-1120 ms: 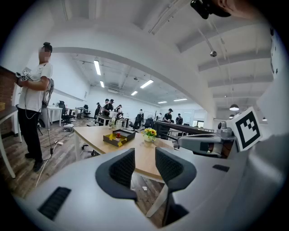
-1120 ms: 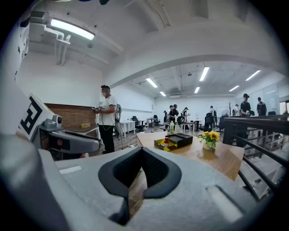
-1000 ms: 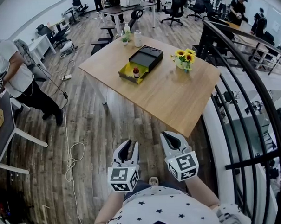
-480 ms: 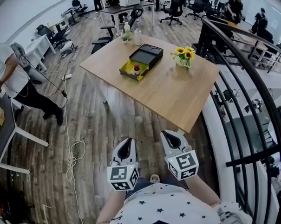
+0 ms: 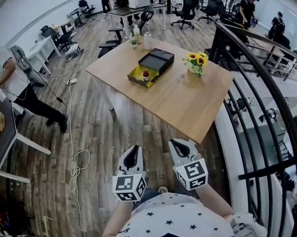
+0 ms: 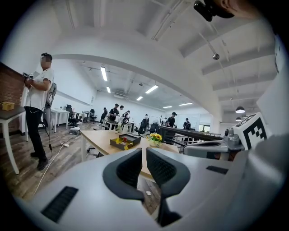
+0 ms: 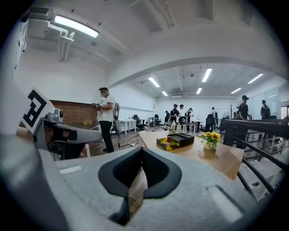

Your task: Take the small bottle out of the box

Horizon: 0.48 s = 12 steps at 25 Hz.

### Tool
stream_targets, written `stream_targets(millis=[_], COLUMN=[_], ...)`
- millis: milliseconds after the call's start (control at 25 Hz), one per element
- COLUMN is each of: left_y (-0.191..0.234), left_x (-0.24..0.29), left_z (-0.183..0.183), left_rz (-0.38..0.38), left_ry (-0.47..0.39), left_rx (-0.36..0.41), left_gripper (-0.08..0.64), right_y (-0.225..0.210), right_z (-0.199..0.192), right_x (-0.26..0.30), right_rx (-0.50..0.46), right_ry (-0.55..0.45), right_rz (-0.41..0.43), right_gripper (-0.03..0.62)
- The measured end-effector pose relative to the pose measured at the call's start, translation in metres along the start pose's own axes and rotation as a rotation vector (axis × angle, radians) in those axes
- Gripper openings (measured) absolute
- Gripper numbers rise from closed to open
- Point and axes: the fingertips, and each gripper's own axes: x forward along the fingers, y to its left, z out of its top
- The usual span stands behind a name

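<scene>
— Though aimed toward the wooden worktop [image 5: 187, 99], nowhere near it yet. Held low over the plank floor [image 5: 90, 142], close to the body, well apart from the black box [image 5: 157, 60] lying open out there. Anything different from a second ago?

— Only at the left tool [image 5: 134, 153]. Stood apart then in the head view; just been closing, and now pressed together with nothing between. Much the same at the right tool [image 5: 178, 146]: jaws tight together, empty, plain to see along its own jaws. Otherwise parked side by side, in the same place as before.

— Meaning for the job?

— Probably nothing done so far. Looks like a settling of the grip before the walk up. Must open again before any pick. As for the small bottle [image 5: 145, 75]: upright, red-capped, in the yellow-lined half [image 5: 138, 76] of the black box, toward the near-left part of the wooden worktop, untouched.

— Any writing to read?

— None legible. Black-and-white square patterns on the marker cubes [image 5: 128, 186], no words. Perhaps a label on the small bottle, too tiny to tell. Nothing readable on the black box, nor on the two bottles [image 5: 145, 40] at the far edge, nor on the sunflower pot [image 5: 196, 60].
</scene>
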Motion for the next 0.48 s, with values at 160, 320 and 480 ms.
stream_targets(millis=[160,320,480], left_y=[-0.001,-0.001,0.000], left_x=[0.004,0.008,0.013], left_z=[0.000,0.000,-0.002], left_rz=[-0.006,0.002,0.008], left_ry=[-0.005,-0.013,-0.003], left_rx=[0.003,-0.003,0.002], left_gripper=[0.017,0.019,0.051], right_y=[-0.003,-0.008,-0.011], right_z=[-0.001,-0.002,-0.003], right_x=[0.002,0.006,0.009], right_rx=[0.016,0.016,0.018], right_ry=[-0.009,-0.001,0.004], right_rz=[0.014,0.034,0.048], right_gripper=[0.008,0.035,0.084])
